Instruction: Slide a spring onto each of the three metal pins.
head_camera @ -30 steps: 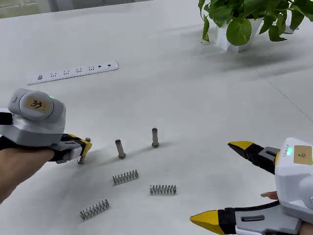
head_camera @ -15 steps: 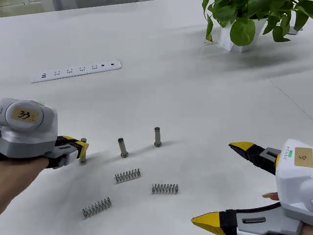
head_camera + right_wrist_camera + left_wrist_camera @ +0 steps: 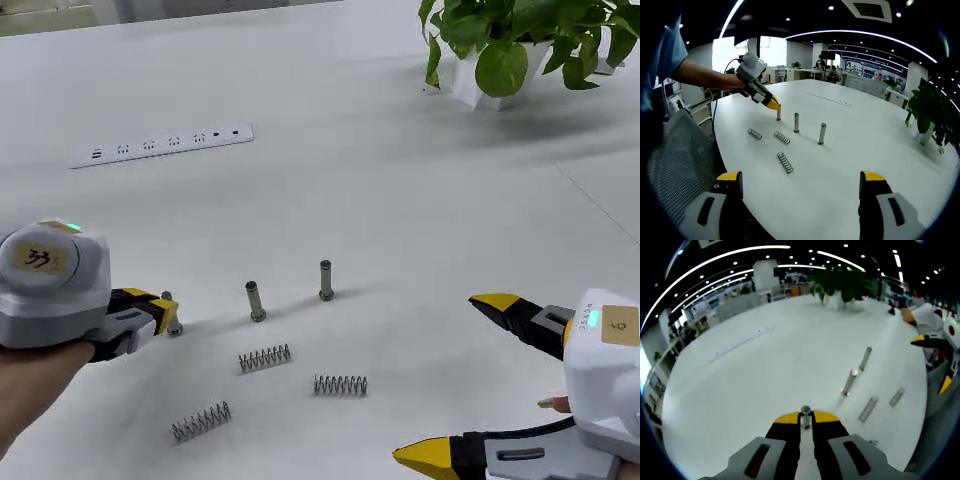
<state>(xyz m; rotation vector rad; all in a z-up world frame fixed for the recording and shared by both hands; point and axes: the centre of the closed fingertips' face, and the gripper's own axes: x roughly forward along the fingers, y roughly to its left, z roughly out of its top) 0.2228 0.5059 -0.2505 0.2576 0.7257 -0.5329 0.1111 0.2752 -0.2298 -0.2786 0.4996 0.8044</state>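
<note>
Three metal pins stand upright on the white table: a left pin (image 3: 172,314), a middle pin (image 3: 256,300) and a right pin (image 3: 326,280). Three springs lie flat in front of them (image 3: 265,358) (image 3: 340,384) (image 3: 201,422). My left gripper (image 3: 165,312) has its yellow tips closed around the left pin (image 3: 805,412), whose head shows in the narrow gap. My right gripper (image 3: 455,378) is wide open at the near right, nothing between its jaws. Its own view faces the pins (image 3: 796,122), the springs (image 3: 785,162) and the left gripper (image 3: 772,104).
A white power strip (image 3: 160,145) lies at the far left. A potted plant (image 3: 510,45) stands at the far right corner. A mesh chair (image 3: 675,150) stands beside the table edge in the right gripper view.
The head view has shifted slightly. My left gripper stays at the left pin with its body a little lower and further left. Pins, springs and the right gripper have not moved.
</note>
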